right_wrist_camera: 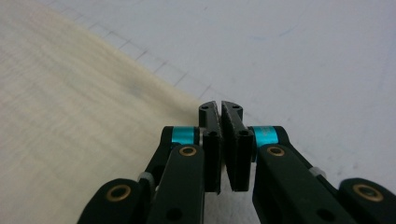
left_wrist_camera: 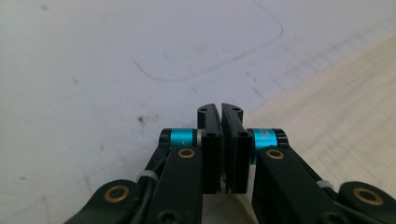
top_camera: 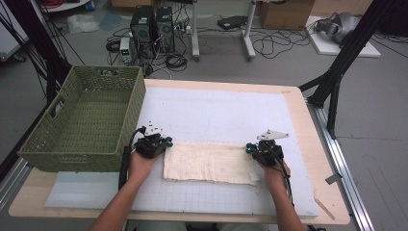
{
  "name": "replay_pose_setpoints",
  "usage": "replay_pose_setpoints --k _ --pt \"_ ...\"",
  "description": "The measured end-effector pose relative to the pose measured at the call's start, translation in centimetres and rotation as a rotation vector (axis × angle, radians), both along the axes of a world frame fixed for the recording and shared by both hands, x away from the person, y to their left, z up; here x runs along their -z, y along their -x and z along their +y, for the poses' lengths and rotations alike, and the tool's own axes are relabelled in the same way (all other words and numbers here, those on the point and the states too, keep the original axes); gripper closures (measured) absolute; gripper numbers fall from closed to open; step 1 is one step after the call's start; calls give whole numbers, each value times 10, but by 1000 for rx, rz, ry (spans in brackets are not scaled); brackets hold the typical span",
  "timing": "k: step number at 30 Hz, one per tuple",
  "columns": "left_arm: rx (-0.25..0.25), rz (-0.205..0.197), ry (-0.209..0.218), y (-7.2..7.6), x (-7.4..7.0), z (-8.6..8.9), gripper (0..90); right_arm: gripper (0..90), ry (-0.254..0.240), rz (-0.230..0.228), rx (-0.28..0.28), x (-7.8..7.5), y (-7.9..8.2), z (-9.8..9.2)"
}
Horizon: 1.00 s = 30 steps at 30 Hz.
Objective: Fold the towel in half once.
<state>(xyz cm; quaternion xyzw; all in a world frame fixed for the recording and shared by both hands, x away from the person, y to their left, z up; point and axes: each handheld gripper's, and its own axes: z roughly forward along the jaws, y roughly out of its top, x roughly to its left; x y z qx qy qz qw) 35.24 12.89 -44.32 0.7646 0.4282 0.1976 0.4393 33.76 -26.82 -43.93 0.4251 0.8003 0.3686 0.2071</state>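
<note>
Nearest the person, two forearms come in from the bottom edge of the high view, each hand holding a black two-jaw gripper. Between them a folded cream-coloured rectangular cloth (top_camera: pixel 208 164) lies flat on the white gridded mat (top_camera: pixel 216 115) that covers the pale wooden table (top_camera: pixel 308 125). The left gripper (top_camera: pixel 161 142) sits at the cloth's upper left corner, and the right gripper (top_camera: pixel 253 148) at its upper right corner.

In the left gripper view the left gripper (left_wrist_camera: pixel 221 108) has its jaws pressed together at the cloth's (left_wrist_camera: pixel 336 112) edge; they seem to be pinching the corner, though the fabric between the pads is hard to make out. In the right gripper view the right gripper (right_wrist_camera: pixel 220 104) is likewise closed, right at the tip of the cloth's (right_wrist_camera: pixel 70 116) corner.

Farther back on the left, an olive-green woven rectangular basket (top_camera: pixel 86 120) stands on the table, just beside the left gripper.
</note>
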Motion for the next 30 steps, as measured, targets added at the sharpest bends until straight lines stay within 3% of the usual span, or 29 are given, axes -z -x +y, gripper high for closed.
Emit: replay_pose_setpoints --k 4,7,10,12,13,16,19,21,27,30 --pt "-19 -46 -8 2 -2 -1 863 869 83 -81 30 -3 2 8" --pt "-11 -27 -33 -1 4 -5 860 865 155 -78 45 2 -1 14" --pt "-20 -15 -50 -2 6 -8 813 806 184 -70 62 6 -4 16" --pt "-28 -26 -29 -2 4 -4 716 689 183 -77 86 6 -4 15" --pt "-33 -37 -21 -1 3 -2 666 672 166 -76 89 4 -3 13" --pt "-38 -42 51 1 -2 7 491 580 86 -86 96 -2 1 2" --pt "-12 -63 104 6 -9 12 435 472 9 -118 109 -11 8 -7" --pt "19 -81 119 10 -13 12 410 430 10 -137 99 -15 13 -10" --pt "32 -126 187 20 -24 13 257 293 4 -141 83 -22 29 -22" --pt "56 -134 200 23 -27 13 202 241 -18 -152 75 -25 37 -29"
